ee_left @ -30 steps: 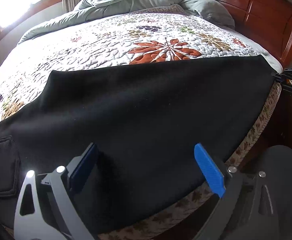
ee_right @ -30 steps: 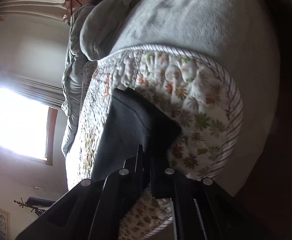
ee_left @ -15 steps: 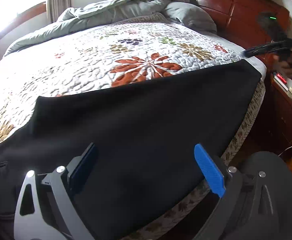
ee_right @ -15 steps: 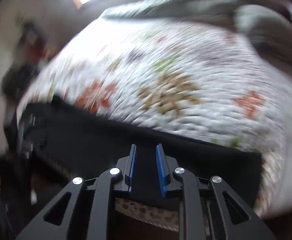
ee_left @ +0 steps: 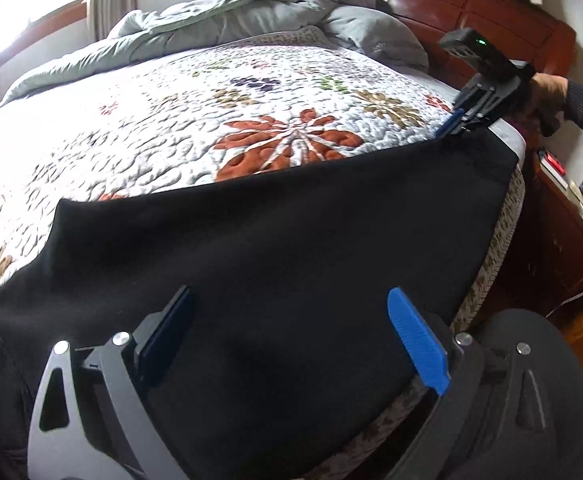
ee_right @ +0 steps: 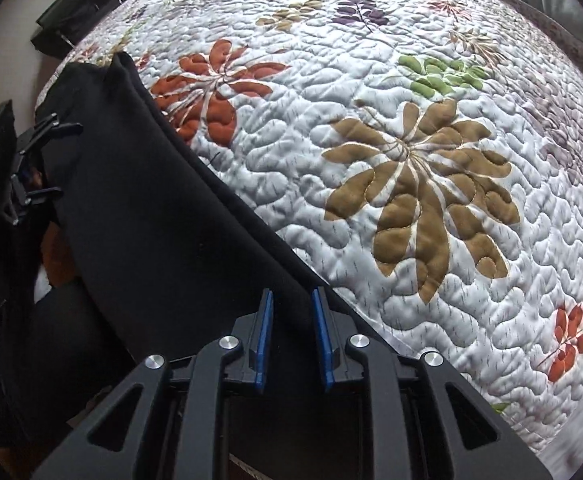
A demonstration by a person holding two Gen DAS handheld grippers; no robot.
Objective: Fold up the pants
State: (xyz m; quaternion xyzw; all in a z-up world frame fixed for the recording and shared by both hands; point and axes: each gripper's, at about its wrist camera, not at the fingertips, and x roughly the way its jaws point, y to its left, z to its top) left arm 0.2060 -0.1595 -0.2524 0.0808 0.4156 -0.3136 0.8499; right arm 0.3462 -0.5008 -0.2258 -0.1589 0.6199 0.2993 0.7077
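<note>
Opening right tongs [ee_right: 291, 316] over pants [ee_right: 163, 208]

A home bedroom is showing here. A bed is lying under a white quilted bedspread [ee_left: 219, 120] stitched with leaf and flower patterns, with a rumpled grey-green duvet [ee_left: 227, 20] heaped toward a dark red wooden headboard [ee_left: 471, 4]. Daylight is coming through a curtained window [ee_left: 19, 8], and a wooden nightstand [ee_left: 563, 232] is standing beside the bed.
</note>
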